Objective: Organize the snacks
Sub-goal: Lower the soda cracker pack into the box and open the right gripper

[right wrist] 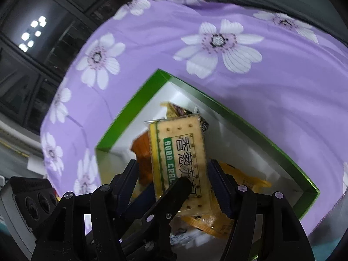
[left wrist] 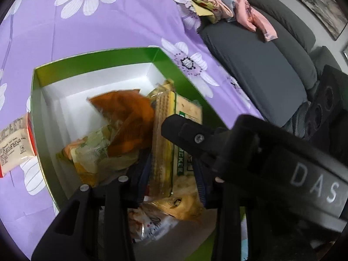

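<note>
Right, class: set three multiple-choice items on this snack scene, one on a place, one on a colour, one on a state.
1. Where is the red-edged packet?
A in the box
B on the cloth beside the box
C under the box

2. What is the cloth's main colour?
A green
B grey
C purple

3. How is the box?
A open on top
B lidded
C upside down

Answers:
1. B: it lies on the cloth outside the box's wall.
2. C: the cloth is purple with white flowers.
3. A: the snacks inside show from above.
</note>
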### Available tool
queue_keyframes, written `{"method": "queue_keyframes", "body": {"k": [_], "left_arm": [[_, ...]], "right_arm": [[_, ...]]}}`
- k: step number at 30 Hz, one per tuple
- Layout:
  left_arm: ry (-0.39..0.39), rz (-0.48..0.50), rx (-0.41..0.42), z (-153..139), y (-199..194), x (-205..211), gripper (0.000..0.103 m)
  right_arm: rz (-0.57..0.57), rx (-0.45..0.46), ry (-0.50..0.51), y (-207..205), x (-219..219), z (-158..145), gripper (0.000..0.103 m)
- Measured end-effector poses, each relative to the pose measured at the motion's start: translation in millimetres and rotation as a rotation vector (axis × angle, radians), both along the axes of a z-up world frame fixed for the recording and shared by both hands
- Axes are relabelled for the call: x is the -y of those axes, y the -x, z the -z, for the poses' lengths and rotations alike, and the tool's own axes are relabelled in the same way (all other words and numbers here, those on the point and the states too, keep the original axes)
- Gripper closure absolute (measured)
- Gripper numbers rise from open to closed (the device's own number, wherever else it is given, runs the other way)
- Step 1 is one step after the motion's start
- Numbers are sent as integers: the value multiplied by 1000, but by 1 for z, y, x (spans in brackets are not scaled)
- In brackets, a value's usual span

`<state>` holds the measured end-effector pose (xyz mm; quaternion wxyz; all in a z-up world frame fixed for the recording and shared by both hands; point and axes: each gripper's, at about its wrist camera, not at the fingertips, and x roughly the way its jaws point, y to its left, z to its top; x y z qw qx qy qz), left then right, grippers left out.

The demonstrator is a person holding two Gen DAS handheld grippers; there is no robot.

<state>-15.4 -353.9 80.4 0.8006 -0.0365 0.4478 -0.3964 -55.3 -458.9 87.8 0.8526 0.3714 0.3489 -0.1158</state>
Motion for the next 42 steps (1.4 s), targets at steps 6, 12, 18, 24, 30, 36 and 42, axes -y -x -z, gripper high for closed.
{"method": "queue_keyframes", "body": {"k": [6,12,18,24,30,36,42], "left_arm": [[1,-10,-40,5,-4,-4,66],[-47,-28,-34,6,-4,-3,63],[-86,-25,-30,11,-6,2,57],[-98,-19,-35,14,-6,3,49],[-103,-18,-36,15,-6,4,48],[-111,-5,9,5,1,2,51],[-42,-90,80,-27,9,-44,43]], "right_arm": [[-2,-18,6,-5,-1,4,35],[20,-45,-13,-6,4,10,35],[62,-89,-1,-8,8,14,34],[89,-88,-38,-5,16,21,29],[93,-89,-43,-4,18,22,28],[80,-71,-25,-3,19,20,28],[73,69,45,12,6,-11,21]]}}
